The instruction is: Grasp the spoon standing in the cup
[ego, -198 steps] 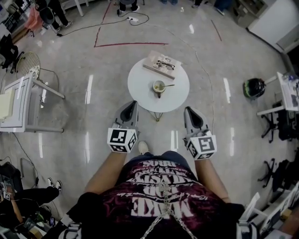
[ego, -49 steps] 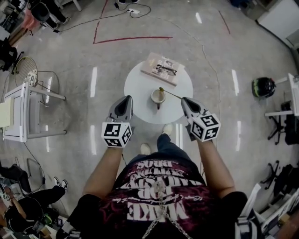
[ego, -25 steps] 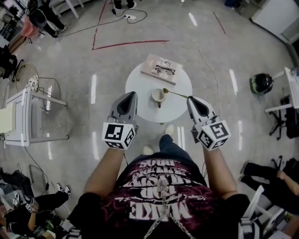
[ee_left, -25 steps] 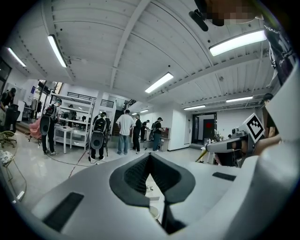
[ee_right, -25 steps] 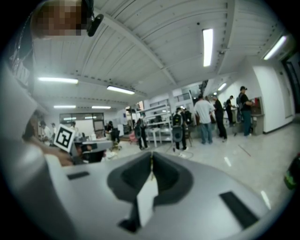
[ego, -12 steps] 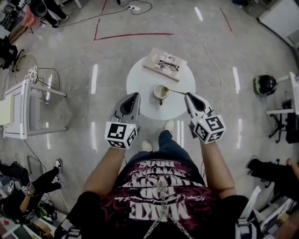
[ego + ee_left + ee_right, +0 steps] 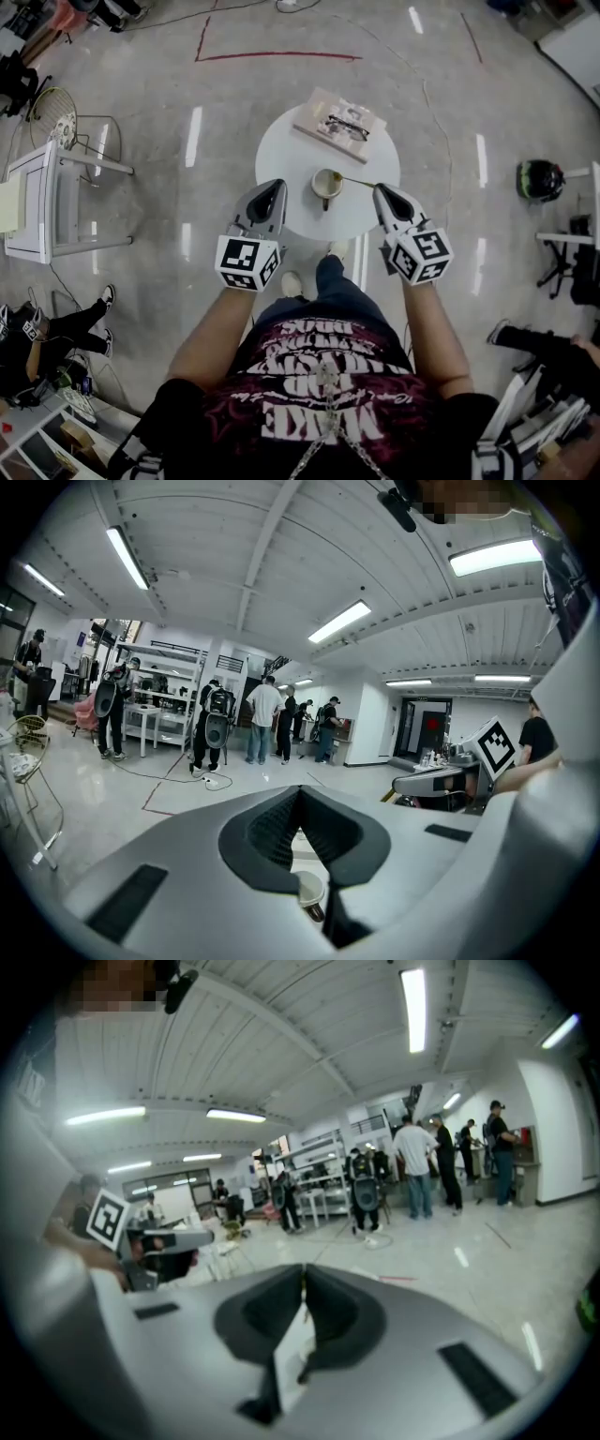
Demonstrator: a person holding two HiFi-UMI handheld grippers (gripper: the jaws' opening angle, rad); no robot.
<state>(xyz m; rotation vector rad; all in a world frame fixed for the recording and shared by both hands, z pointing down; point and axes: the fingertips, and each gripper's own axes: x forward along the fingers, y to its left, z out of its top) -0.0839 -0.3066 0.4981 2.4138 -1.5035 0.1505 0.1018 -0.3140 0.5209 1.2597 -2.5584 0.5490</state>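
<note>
A pale cup (image 7: 325, 185) stands on the round white table (image 7: 291, 155). The thin gold spoon (image 7: 354, 182) runs from the cup's rim out to the right. My right gripper (image 7: 379, 191) is shut on the end of its handle, at the table's right edge; a thin sliver of it shows between the closed tips of that gripper (image 7: 303, 1271). My left gripper (image 7: 275, 186) hangs shut and empty over the table's left front edge, left of the cup. In the left gripper view the cup (image 7: 309, 891) shows just below the closed tips of the left gripper (image 7: 300, 789).
A book with glasses (image 7: 339, 125) lies at the table's far side. A white side table (image 7: 47, 202) and a wire chair (image 7: 56, 117) stand at the left, a dark helmet (image 7: 539, 178) on the floor at the right. People stand further off in the room.
Both grippers have sunk a little toward the table. The right one still holds the spoon, its bowl end now down at the cup's rim.
</note>
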